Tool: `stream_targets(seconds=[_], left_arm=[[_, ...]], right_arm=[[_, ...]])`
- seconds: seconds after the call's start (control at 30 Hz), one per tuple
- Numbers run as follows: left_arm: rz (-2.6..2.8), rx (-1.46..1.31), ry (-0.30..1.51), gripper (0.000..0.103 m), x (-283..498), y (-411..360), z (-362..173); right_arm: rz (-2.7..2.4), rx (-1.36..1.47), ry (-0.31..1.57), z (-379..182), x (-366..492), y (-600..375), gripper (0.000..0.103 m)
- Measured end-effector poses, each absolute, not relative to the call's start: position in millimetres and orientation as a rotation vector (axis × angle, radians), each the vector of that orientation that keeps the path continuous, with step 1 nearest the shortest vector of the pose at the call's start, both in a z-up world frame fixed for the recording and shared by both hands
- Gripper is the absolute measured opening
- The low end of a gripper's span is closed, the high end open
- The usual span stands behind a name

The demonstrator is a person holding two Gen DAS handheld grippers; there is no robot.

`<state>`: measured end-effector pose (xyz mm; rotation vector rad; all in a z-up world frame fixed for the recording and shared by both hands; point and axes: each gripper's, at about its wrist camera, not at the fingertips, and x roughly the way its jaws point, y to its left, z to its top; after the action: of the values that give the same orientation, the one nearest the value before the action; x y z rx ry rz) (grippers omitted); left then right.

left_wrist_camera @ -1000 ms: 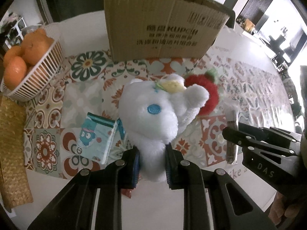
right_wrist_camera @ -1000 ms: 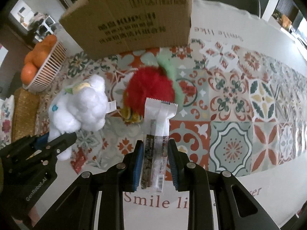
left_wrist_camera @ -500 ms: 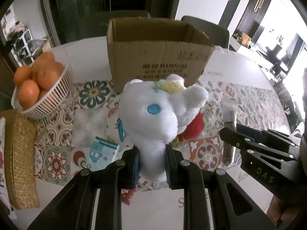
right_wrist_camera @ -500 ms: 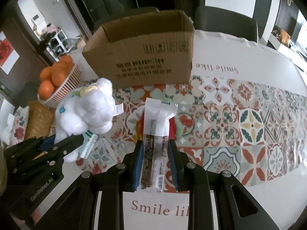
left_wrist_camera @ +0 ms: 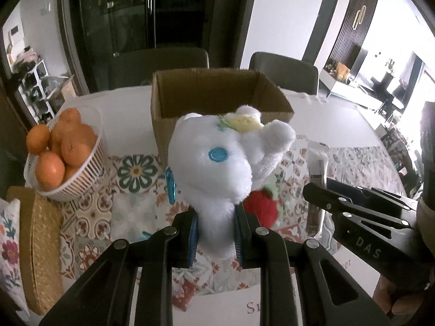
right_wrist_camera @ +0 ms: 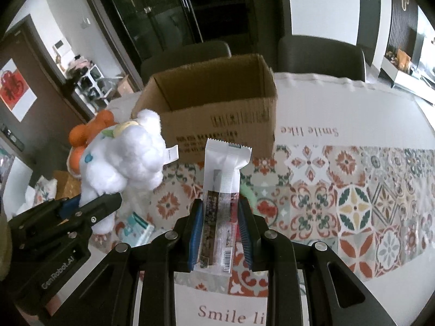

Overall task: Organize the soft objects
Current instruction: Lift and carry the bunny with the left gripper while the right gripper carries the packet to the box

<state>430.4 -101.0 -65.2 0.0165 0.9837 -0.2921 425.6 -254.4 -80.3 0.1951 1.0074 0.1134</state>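
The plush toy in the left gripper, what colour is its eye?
Blue, on the white plush toy; clearest in the left wrist view.

Bright window glare at right — fisheye-warped edges

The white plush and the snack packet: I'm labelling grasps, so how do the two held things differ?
The white plush toy is bulky and fluffy; the snack packet is flat, narrow and smooth. The toy bulges well above the left tool, gripped at its narrow lower end; the packet stands straight in the right tool, clamped by its side edges. Both are held up off the table, before the open cardboard box.
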Motion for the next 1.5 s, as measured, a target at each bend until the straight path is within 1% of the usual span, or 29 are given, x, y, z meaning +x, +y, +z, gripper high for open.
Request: stream_targets(seconds=[0.4, 0.67, 1.1, 1.5], left_arm=[[-0.294, 0.018, 0.899, 0.023, 455.6, -104.4, -28.2], [-0.288, 0.029, 0.873, 0.023, 472.1, -105.2, -16.0], [-0.29, 0.025, 0.882, 0.023, 515.3, -111.7, -10.8], [-0.276, 0.056, 0.902, 0.023, 563.4, -119.4, -20.5]], right_arm=[[0.131, 0.209, 0.906, -39.6, 452.3, -256.1, 0.027], [0.135, 0.207, 0.87, -24.8, 470.7, -256.4, 0.027], [0.137, 0.241, 0.855, -18.0, 517.6, -264.5, 0.027], [0.125, 0.233, 0.871, -23.4, 568.2, -270.0, 0.027]])
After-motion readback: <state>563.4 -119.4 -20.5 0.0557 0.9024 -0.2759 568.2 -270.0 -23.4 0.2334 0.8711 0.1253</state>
